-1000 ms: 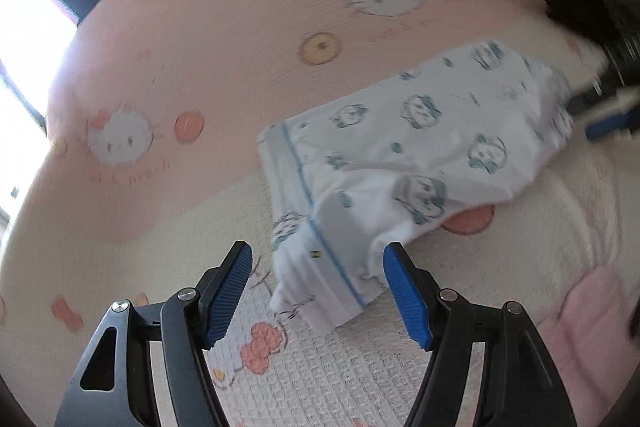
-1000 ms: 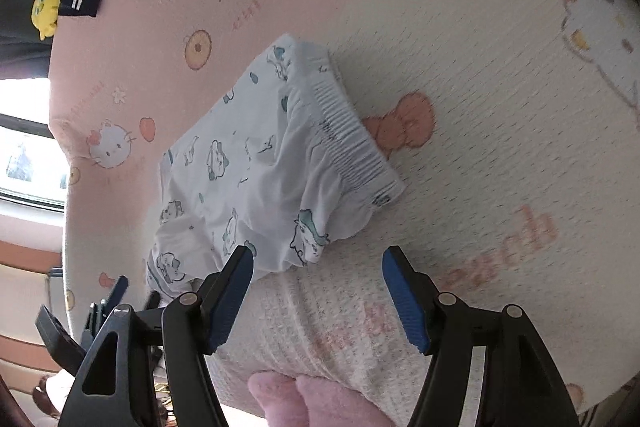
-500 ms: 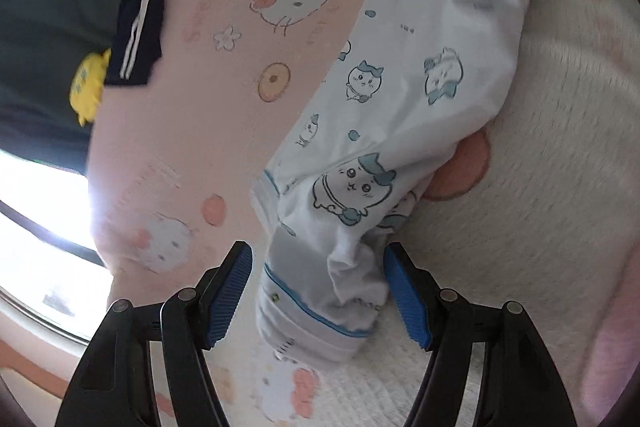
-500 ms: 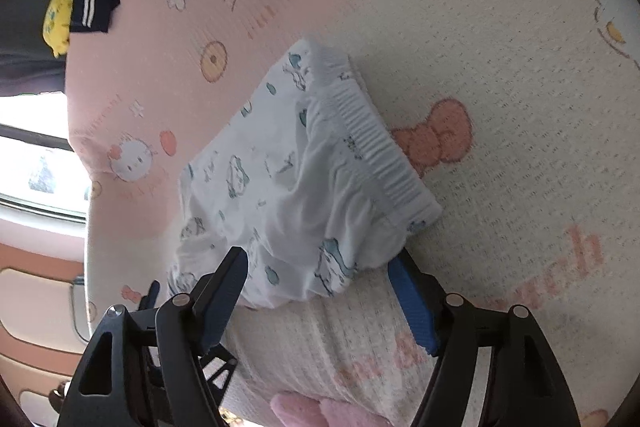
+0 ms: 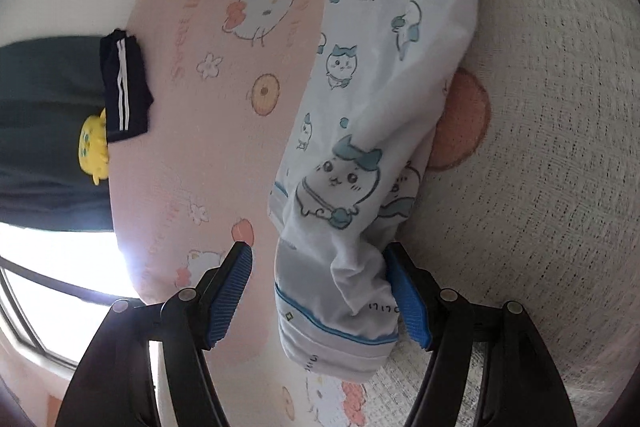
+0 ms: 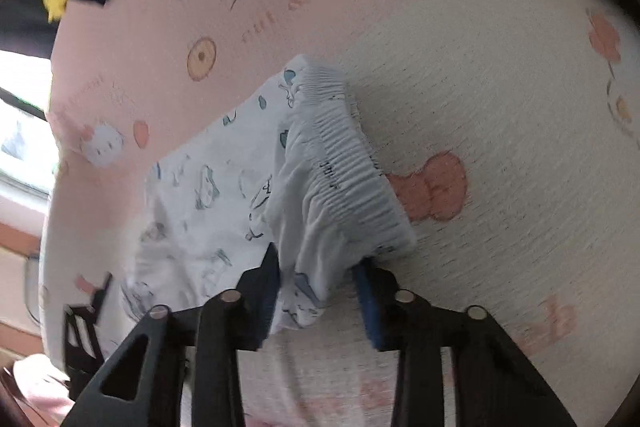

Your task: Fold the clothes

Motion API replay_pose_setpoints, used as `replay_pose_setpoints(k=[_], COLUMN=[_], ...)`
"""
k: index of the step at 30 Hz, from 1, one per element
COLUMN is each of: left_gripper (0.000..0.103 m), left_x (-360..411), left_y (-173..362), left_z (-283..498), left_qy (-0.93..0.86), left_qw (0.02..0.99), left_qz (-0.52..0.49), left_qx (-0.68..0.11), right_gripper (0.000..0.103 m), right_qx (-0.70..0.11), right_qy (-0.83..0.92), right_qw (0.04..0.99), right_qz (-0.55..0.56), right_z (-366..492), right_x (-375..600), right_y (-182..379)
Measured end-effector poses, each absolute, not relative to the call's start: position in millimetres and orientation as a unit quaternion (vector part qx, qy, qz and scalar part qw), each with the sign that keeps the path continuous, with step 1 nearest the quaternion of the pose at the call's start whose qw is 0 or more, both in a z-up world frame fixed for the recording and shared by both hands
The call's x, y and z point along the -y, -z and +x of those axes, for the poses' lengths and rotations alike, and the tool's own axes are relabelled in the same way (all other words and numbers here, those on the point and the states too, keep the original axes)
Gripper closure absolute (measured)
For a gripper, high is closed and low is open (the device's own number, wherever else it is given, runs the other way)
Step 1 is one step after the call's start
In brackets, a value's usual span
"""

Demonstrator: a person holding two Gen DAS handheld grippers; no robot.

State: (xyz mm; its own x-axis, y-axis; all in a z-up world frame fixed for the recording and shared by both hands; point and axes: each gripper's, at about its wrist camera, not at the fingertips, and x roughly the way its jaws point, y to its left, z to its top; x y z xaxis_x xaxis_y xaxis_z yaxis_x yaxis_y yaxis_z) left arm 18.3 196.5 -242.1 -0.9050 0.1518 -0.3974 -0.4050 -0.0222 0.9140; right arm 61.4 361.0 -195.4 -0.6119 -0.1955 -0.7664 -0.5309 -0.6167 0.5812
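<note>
Progress: white printed shorts [image 5: 376, 99] lie bunched and lengthwise on the pink bedspread [image 5: 192, 131], no tidy fold showing.
Right claw [image 6: 318, 291]: narrowed onto fabric by the waistband [image 6: 352, 171], seemingly pinching it, though blurred.
Left claw [image 5: 320, 291]: spread wide, straddling the blue-trimmed hem [image 5: 336, 327], gripping nothing.

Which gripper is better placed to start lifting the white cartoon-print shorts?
Right gripper: its jaws have nearly closed on the white cartoon-print shorts below the waistband. The left gripper straddles the hem, jaws wide.
</note>
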Motion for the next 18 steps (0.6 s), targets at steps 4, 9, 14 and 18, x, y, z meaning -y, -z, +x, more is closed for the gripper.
replay_pose_setpoints(k=[4, 9, 14, 18], left_gripper=[0.069, 0.083, 0.086, 0.088], left_x=[-197.3, -185.2, -173.8, -174.4], left_y=[244.5, 262.0, 267.4, 267.5], left_z=[7.9, 12.9, 16.5, 16.1], left_qy=[-0.7, -0.654, -0.638, -0.65], left_qw=[0.193, 0.184, 0.179, 0.177], left_qz=[-0.14, -0.122, -0.124, -0.133], left_qx=[-0.673, -0.723, -0.738, -0.727], right_gripper=[0.082, 0.091, 0.094, 0.094], right_qx=[-0.382, -0.359, -0.298, -0.288], right_qy=[-0.801, -0.809, -0.823, -0.813], right_qw=[0.121, 0.138, 0.154, 0.157], right_qz=[-0.445, -0.444, -0.459, -0.48], right_z=[59.1, 68.4, 62.8, 63.0], right_x=[-359.8, -368.9, -363.9, -362.5], right_y=[193.8, 189.3, 186.0, 192.8])
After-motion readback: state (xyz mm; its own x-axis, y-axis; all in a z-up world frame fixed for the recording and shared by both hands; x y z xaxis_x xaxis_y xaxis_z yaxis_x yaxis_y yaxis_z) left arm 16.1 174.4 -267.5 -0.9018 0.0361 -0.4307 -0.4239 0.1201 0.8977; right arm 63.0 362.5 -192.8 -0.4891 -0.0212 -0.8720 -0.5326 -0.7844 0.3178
